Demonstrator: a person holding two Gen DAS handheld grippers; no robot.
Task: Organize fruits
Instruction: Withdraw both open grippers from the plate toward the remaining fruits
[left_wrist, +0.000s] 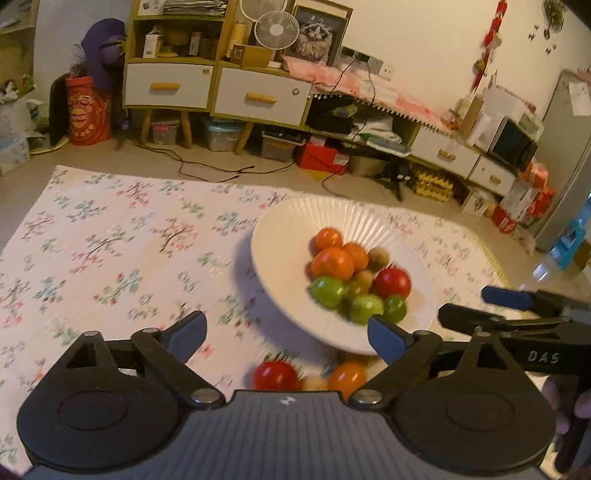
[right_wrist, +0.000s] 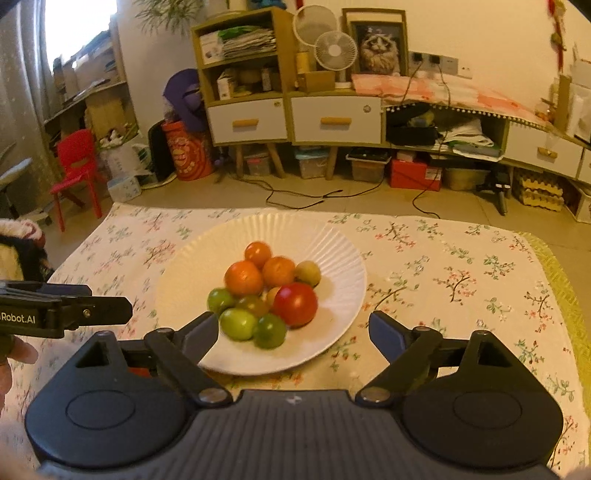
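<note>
A white ribbed plate holds a heap of fruit: oranges, green fruits, a red one and small tan ones. In the left wrist view a red fruit, a small tan fruit and an orange lie on the cloth in front of the plate. My left gripper stands open above them, nothing between its fingers. My right gripper is open over the plate's near rim, holding nothing.
A floral cloth covers the table. Each gripper shows at the edge of the other's view: right gripper, left gripper. Beyond the table are a tiled floor, cabinets and a red chair.
</note>
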